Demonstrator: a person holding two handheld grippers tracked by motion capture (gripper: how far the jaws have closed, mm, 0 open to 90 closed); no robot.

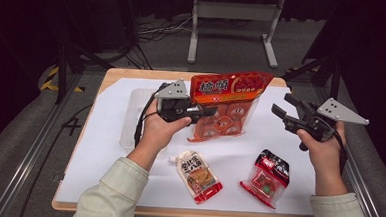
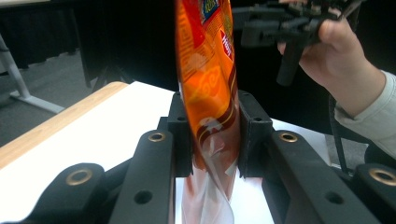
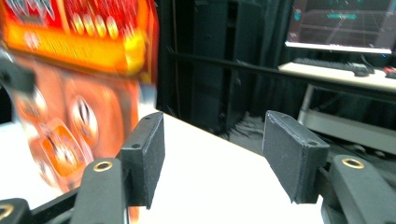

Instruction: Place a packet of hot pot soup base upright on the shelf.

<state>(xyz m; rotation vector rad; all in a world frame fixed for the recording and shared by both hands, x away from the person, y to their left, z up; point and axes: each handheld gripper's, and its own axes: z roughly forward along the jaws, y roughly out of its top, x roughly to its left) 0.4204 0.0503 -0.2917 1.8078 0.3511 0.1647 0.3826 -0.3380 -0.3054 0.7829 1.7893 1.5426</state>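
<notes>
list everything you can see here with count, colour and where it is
snack bag: 1, orange and red with a clear lower part, held upright above the middle of the table
sauce pouch: 1, white and tan with a red bottom edge, lying near the front edge
small packet: 1, red and black, lying front right
clear tray: 1, see-through, left part of the table
white sheet: 1, white, covers most of the tabletop
table: 1, light wood, centre
metal stand: 1, grey, on the floor behind the table
monitor: 1, dark screen, on a desk in the right gripper view
left gripper: 1, black, shut on the snack bag
right gripper: 1, black, open, right of the bag, holding nothing
</notes>
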